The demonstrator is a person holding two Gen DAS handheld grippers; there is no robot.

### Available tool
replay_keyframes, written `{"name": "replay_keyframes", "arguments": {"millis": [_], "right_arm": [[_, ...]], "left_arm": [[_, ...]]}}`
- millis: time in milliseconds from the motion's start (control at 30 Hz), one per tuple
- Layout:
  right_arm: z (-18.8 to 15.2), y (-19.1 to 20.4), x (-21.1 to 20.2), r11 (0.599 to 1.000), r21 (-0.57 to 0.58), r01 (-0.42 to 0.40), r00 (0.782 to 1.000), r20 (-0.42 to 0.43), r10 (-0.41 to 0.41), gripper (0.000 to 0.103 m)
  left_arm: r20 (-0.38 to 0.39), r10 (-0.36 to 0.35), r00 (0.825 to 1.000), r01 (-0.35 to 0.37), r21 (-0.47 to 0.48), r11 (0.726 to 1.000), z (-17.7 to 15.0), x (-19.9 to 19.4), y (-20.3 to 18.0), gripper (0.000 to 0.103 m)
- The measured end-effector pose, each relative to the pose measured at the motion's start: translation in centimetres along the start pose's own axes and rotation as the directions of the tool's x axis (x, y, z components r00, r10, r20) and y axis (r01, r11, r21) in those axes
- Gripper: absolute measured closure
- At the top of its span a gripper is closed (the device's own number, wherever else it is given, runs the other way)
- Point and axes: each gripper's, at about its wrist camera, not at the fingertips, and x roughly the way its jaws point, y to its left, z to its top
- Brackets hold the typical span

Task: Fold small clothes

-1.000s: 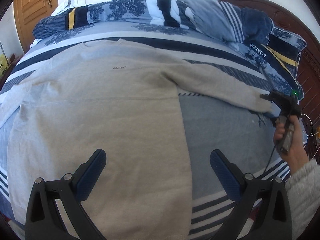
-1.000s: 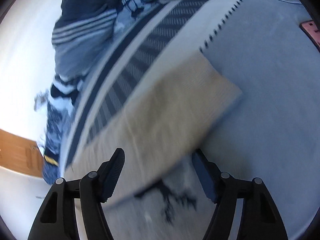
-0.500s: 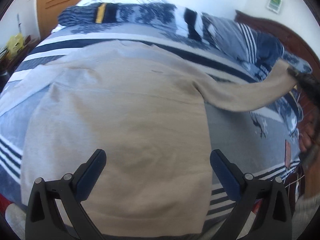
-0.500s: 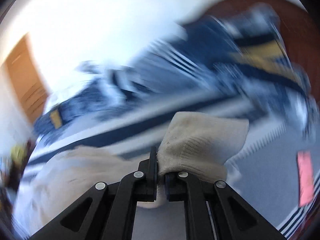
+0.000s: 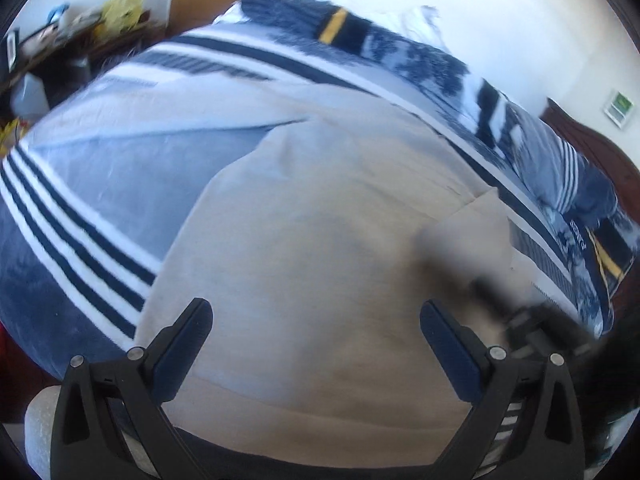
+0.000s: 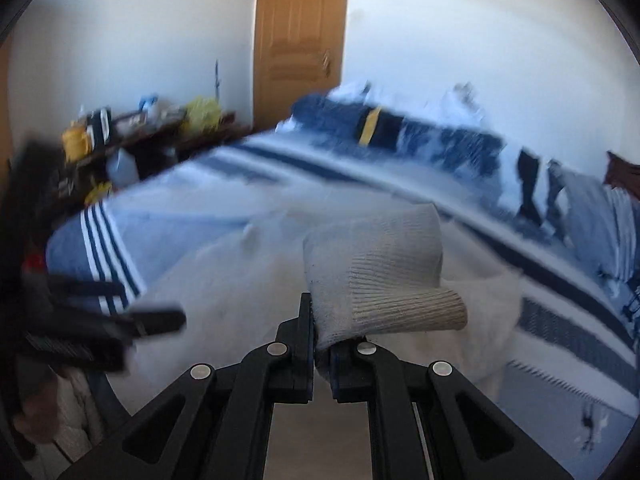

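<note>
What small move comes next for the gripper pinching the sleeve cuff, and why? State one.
Probably lay the cuff down across the sweater body: the right gripper is shut on it, lifted above the chest, and the left gripper is open.

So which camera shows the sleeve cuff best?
The right wrist view: the cuff is sharp and close, pinched in the right gripper. The left wrist view shows mostly the sweater; the cuff there is only a blur near the right edge.

walls (image 6: pixel 120 60): white | door (image 6: pixel 300 36): wooden | side table (image 6: pixel 152 136): cluttered, seemingly dark wood
</note>
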Motion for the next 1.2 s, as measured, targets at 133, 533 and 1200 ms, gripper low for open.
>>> {"name": "replay_keyframes", "arguments": {"millis": [133,533,1200], "right_arm": [[-4.1,0.6,5.4,0.993,0.084,-0.079,0.980,-0.174,0.093,0.068],[-7.0,-18.2,0.3,0.695,0.704,-0.148,0.988,0.067,0.142,0.021],[-13.6,-32.1,9.3,0.312,0.918,-0.247,0.954,0.174,0.244,0.058]], "left_arm": [[-0.027,-0.058,0.998,0.057,-0.040,0.998,-0.3,1.5,1.7,0.000],[-0.107,-0.184,0.977,0.193,0.078,0.978,1.5,5.5,-6.5,0.000],[-0.038,-0.032,0.999,0.038,0.154,0.987,-3.7,3.2,-10.3,0.091]]}}
